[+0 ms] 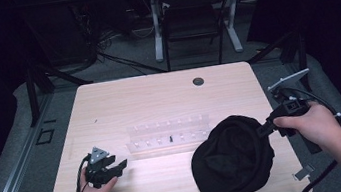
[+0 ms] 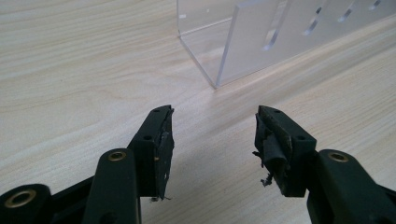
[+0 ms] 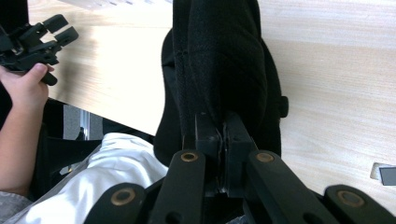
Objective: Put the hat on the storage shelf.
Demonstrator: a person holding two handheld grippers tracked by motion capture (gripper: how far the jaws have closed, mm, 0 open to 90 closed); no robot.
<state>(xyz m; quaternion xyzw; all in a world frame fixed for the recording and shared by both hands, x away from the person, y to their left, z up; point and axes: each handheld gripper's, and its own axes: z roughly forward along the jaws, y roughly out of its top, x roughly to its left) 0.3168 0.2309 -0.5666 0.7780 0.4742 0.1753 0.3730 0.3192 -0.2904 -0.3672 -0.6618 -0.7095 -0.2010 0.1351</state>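
A black fabric cap (image 1: 233, 158) hangs at the front right of the wooden table (image 1: 158, 97), its lower part still on the wood. My right gripper (image 1: 265, 126) is shut on the cap's edge at its right side. In the right gripper view the jaws pinch a fold of the cap (image 3: 219, 65) at my right gripper (image 3: 223, 140). At the front left my left gripper (image 1: 117, 165) stands open just above the table with nothing between its fingers. The left gripper view shows my left gripper (image 2: 212, 140) open over bare wood, pointing toward a clear acrylic rack (image 2: 275, 37).
The clear acrylic rack (image 1: 169, 135) with a row of slots lies across the table's middle, between the two grippers. A round grommet hole (image 1: 198, 81) sits near the far edge. A chair and desk legs stand beyond the table in the dark.
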